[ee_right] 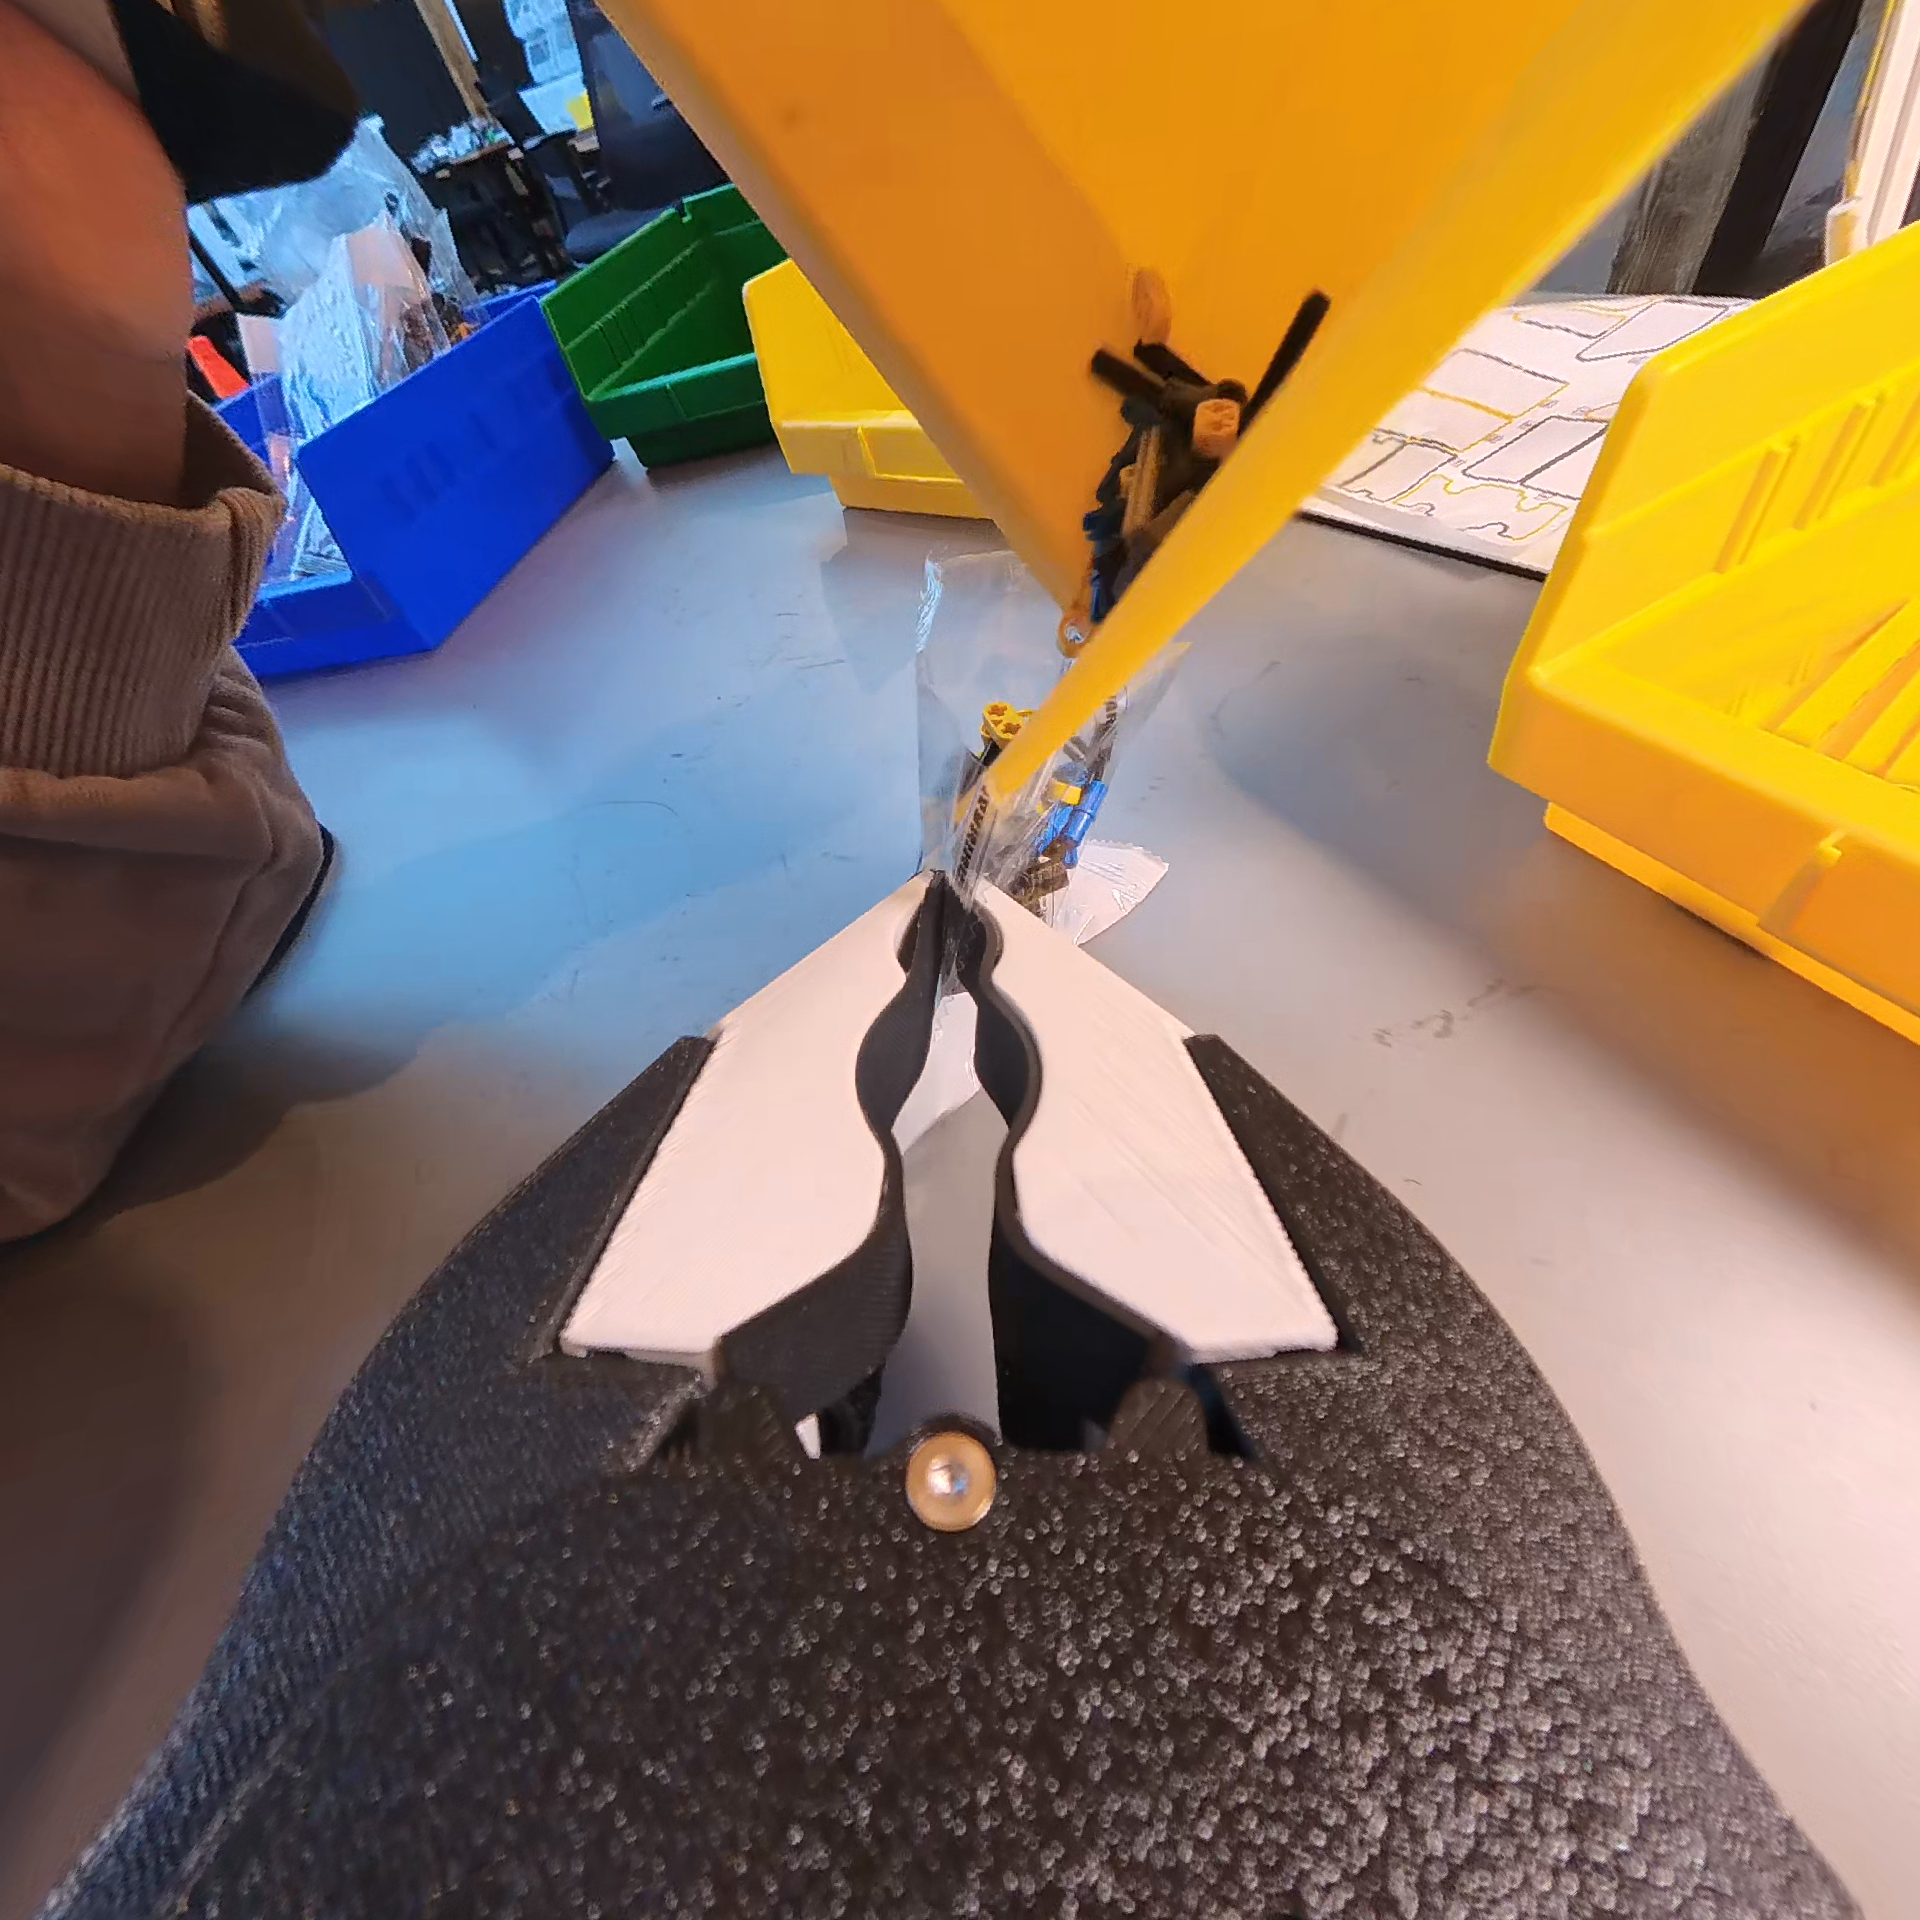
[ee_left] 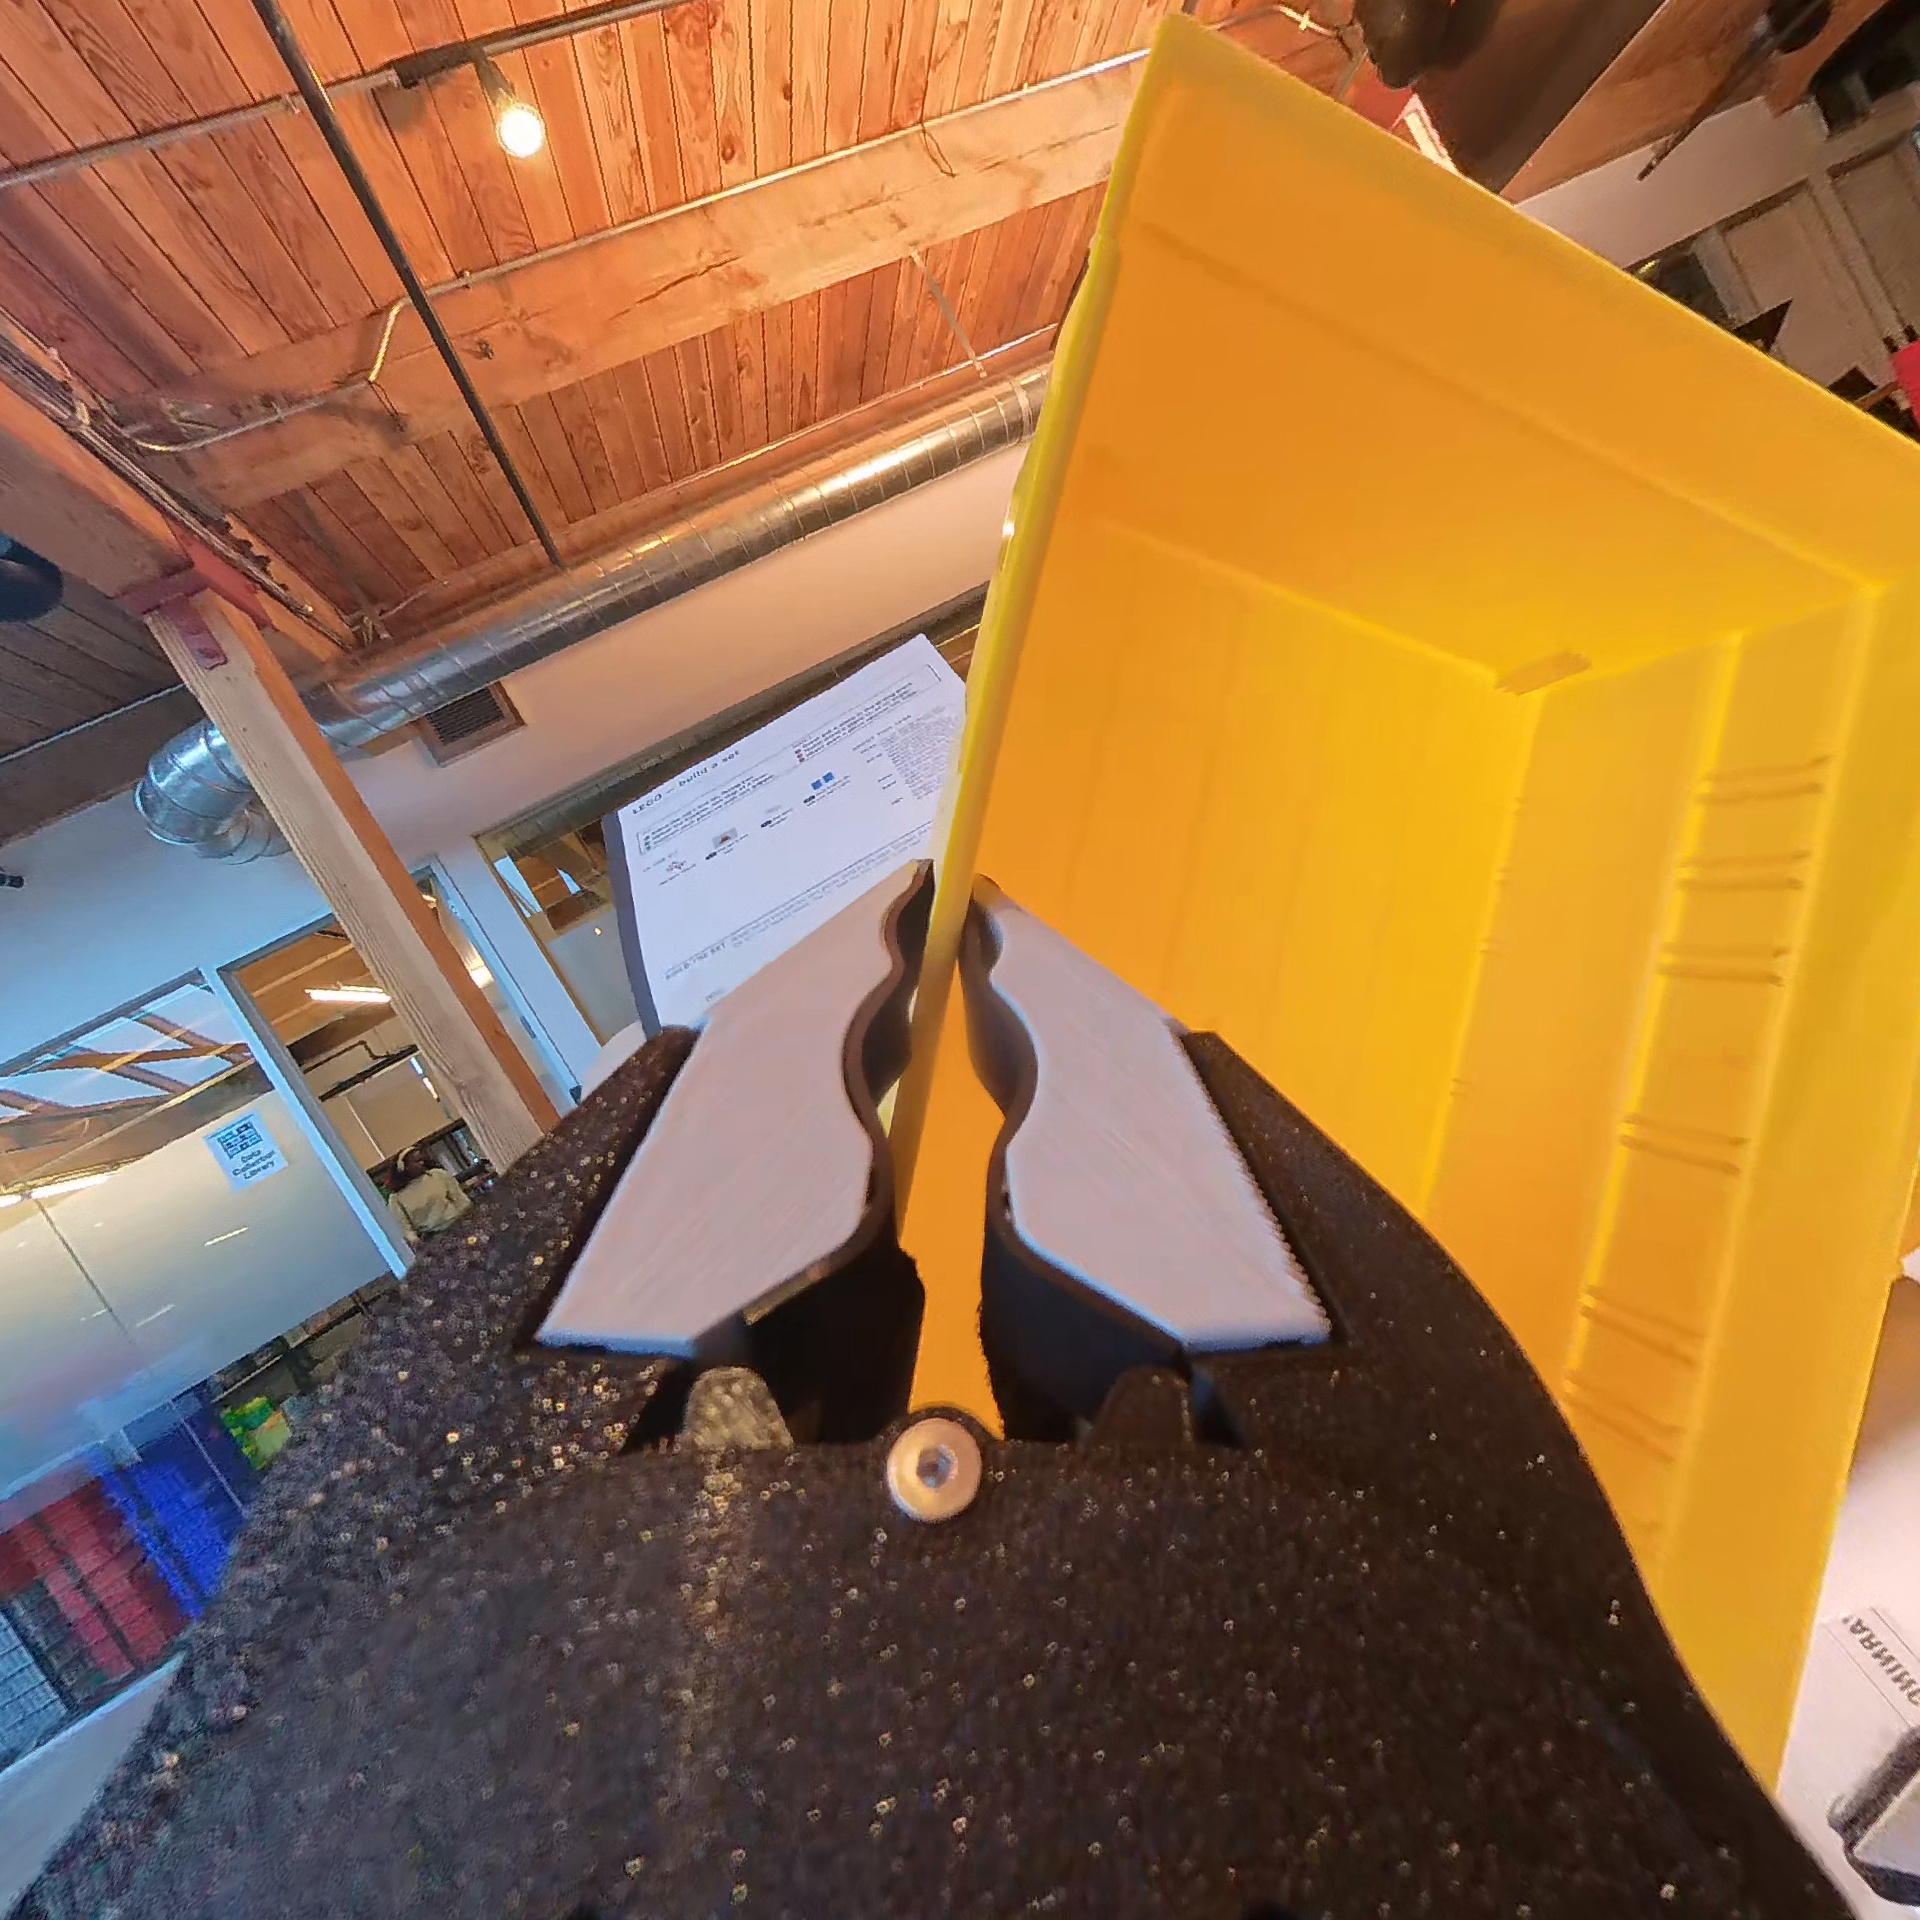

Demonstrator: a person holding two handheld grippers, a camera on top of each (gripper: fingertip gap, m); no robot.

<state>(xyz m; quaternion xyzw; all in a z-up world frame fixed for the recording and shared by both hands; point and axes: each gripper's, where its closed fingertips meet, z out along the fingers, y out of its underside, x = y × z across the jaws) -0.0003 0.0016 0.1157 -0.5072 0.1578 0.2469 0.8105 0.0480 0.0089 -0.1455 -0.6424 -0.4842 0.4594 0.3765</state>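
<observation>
Left wrist view tips steeply up at the ceiling (ee_left: 623, 260), tight against the yellow bin (ee_left: 1403, 727); right wrist view looks down, close over the counter (ee_right: 623, 779), under that bin (ee_right: 987, 208).

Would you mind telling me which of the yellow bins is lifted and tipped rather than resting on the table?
The yellow bin overhead, tilted corner-down above the clear bag; the other yellow bins sit on the table.

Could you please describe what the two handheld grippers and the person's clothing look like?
Both the left gripper and right gripper match: a speckled black textured body, one silver screw at centre, white ribbed jaws lined with wavy black pads. The person's sleeve is brown with a ribbed cuff.
</observation>
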